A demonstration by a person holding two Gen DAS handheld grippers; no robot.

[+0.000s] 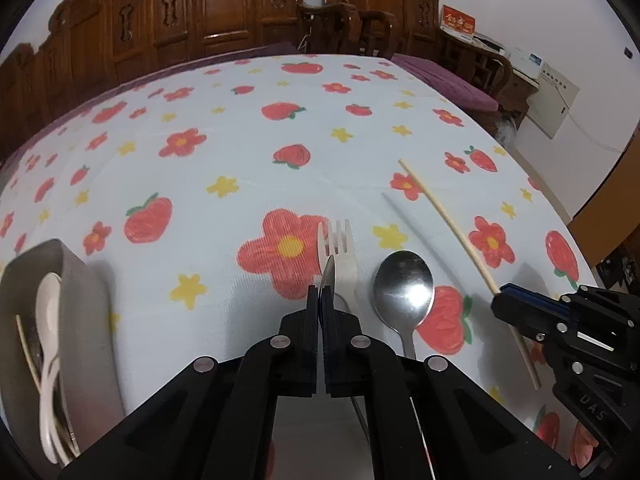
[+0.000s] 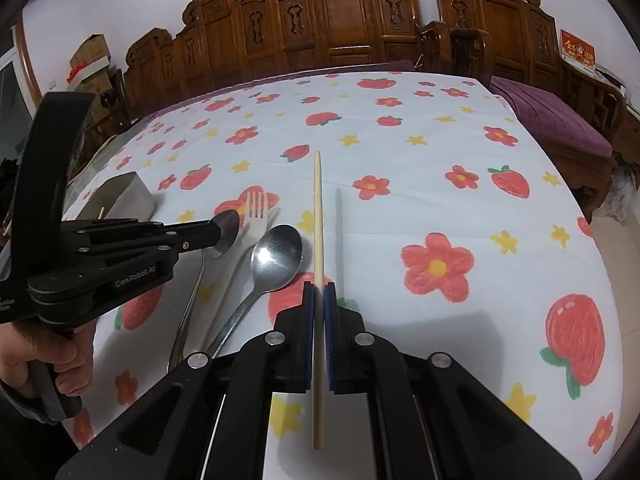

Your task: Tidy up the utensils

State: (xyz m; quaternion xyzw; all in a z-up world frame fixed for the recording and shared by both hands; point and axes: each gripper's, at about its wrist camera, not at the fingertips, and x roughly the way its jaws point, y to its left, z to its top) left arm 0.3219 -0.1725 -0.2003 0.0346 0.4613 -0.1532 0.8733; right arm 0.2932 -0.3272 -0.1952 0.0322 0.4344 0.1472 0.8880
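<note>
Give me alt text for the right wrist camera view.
The right gripper clamps a wooden chopstick above a floral tablecloth. At left, the left gripper holds a metal spoon beside a second spoon, a pale fork and a metal container.

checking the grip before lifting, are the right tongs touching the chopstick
Touching. The right wrist view shows the chopstick running between the right tongs, both blue pads pressed against its sides, no gap visible. The left wrist view agrees.

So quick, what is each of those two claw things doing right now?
Left gripper: jaws closed on a small metal spoon.
Right gripper: jaws closed on a wooden chopstick.
</note>
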